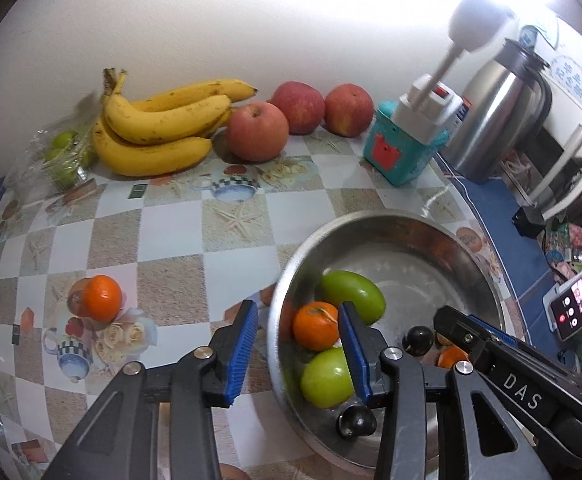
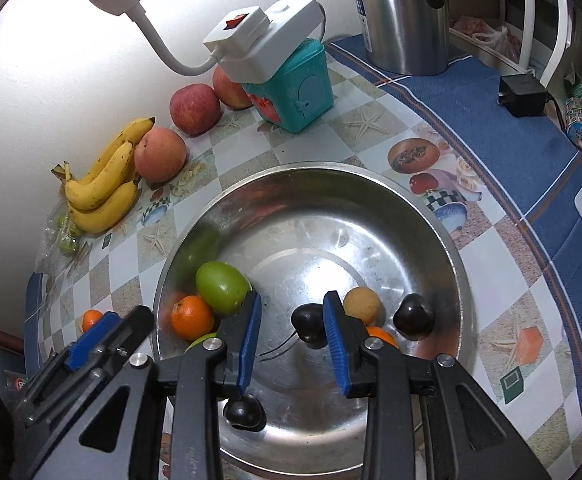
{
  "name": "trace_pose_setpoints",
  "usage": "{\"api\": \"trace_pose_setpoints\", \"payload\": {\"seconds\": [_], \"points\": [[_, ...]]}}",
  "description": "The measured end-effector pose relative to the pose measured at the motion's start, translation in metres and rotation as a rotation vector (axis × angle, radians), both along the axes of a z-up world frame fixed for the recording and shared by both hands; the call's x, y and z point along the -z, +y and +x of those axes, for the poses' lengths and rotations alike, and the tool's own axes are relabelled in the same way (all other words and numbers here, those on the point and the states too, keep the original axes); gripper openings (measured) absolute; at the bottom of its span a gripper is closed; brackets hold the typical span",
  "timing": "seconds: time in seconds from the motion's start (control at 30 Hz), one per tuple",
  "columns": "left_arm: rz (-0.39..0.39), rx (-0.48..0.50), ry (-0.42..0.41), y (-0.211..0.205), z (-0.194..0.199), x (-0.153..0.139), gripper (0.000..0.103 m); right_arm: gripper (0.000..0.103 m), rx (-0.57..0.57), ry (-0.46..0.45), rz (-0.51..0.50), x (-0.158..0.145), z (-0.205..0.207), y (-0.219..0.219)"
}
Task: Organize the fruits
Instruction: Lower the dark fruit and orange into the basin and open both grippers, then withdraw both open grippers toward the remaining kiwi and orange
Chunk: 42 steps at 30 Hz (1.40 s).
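Observation:
A steel bowl [image 1: 391, 216] [image 2: 311, 240] holds two green fruits [image 1: 353, 296] [image 2: 222, 287], a mandarin [image 1: 315, 326] [image 2: 192, 317], several dark cherries [image 2: 414, 317] and a tan round fruit [image 2: 362, 305]. My left gripper [image 1: 298, 306] hangs open over the bowl's left rim, with the mandarin below and between its fingers and not pressed. Over the bowl's floor my right gripper [image 2: 293, 296] is open, a dark cherry [image 2: 309, 326] lying beside its right finger. A second mandarin [image 1: 101, 296] sits on the table left of the bowl. Bananas [image 1: 159, 128] and three apples [image 1: 257, 132] lie by the wall.
A clear bag of small green fruits [image 1: 65, 156] lies left of the bananas. A teal box [image 1: 401, 148] carries a white power strip [image 2: 259, 48]. A steel kettle [image 1: 499, 108] stands at the back right, a phone [image 1: 579, 304] and a black adapter [image 2: 525, 94] to the right.

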<state>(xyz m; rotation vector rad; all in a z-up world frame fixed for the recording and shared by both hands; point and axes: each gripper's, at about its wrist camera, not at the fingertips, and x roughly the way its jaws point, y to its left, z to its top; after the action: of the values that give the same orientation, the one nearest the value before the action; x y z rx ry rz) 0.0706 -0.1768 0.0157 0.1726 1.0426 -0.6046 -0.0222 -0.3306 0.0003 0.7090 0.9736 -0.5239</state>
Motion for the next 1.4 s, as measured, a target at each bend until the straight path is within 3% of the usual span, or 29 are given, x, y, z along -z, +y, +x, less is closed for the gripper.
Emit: {"api": "trace_pose_setpoints", "payload": {"seconds": [0.13,0.23,0.4,0.47,0.57,0.8,0.9,1.4], "points": [[0.033,-0.065,0.004,0.013,0.008,-0.001,0.055,0.049,-0.006,0.016,0.004,0.003,0.001,0.001],[0.070,-0.124,0.004,0.026,0.016,-0.001,0.056,0.054,-0.018,0.029,0.002,0.006,0.002,0.003],[0.161,-0.250,0.022,0.051,0.028,0.004,0.066,0.062,-0.042,0.047,-0.007,0.008,0.005,0.007],[0.198,-0.280,0.018,0.061,0.032,0.007,0.072,0.075,-0.050,0.052,-0.015,0.008,0.006,0.009],[0.244,-0.329,0.013,0.075,0.038,0.009,0.077,0.076,-0.061,0.051,-0.021,0.008,0.007,0.012],[0.267,-0.415,0.010,0.102,0.047,0.008,0.095,0.080,-0.082,0.050,-0.037,0.007,0.010,0.017],[0.277,-0.433,0.003,0.112,0.048,0.007,0.101,0.091,-0.090,0.045,-0.049,0.006,0.011,0.020],[0.370,-0.496,-0.028,0.153,0.052,0.003,0.102,0.091,-0.183,0.054,-0.146,-0.003,0.025,0.050]]}}
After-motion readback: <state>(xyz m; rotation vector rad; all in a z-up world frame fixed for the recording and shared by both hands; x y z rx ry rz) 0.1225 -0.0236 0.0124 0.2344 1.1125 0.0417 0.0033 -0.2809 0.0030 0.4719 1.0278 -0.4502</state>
